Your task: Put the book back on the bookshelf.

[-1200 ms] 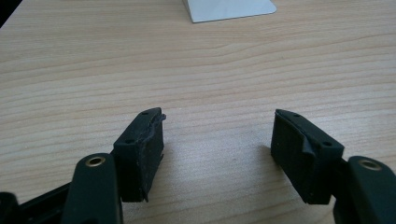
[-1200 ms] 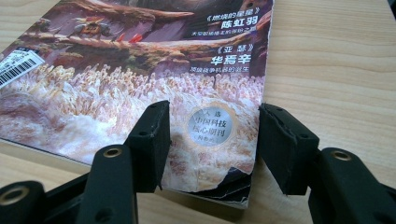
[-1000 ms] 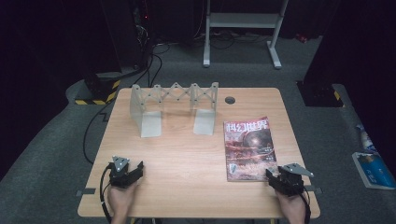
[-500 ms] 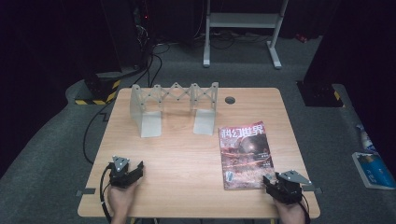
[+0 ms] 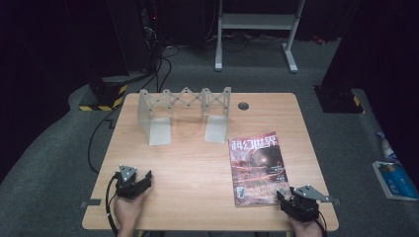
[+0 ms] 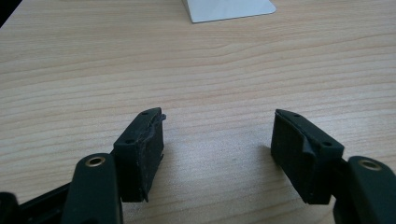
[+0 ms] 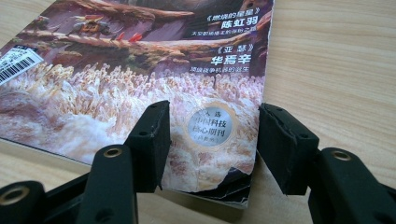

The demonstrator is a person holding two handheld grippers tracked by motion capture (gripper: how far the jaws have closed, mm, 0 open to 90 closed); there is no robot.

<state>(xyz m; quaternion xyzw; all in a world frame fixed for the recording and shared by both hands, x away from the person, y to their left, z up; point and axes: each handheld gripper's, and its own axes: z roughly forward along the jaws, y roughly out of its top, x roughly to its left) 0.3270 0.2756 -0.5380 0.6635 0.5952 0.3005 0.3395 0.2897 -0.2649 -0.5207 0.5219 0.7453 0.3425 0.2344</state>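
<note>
A magazine (image 5: 257, 168) with a red and brown cover lies flat on the right half of the wooden table (image 5: 197, 163). My right gripper (image 5: 289, 195) sits at its near right corner. In the right gripper view the jaws (image 7: 212, 116) stand open astride that worn corner of the magazine (image 7: 140, 56): the left jaw rests over the cover, the right jaw stands by its right edge. My left gripper (image 5: 141, 175) rests near the table's front left, open; its jaws (image 6: 217, 123) have only bare wood between them.
A pale grey expanding rack (image 5: 184, 111) with two flat feet stands at the back of the table; one foot (image 6: 229, 9) lies ahead of my left gripper. A round cable hole (image 5: 242, 105) is at the back. A blue packet (image 5: 393, 177) lies on the floor, right.
The magazine has slid a little left and toward the near edge, turning slightly, with my right gripper moving left at its corner. My left gripper has stayed put.
</note>
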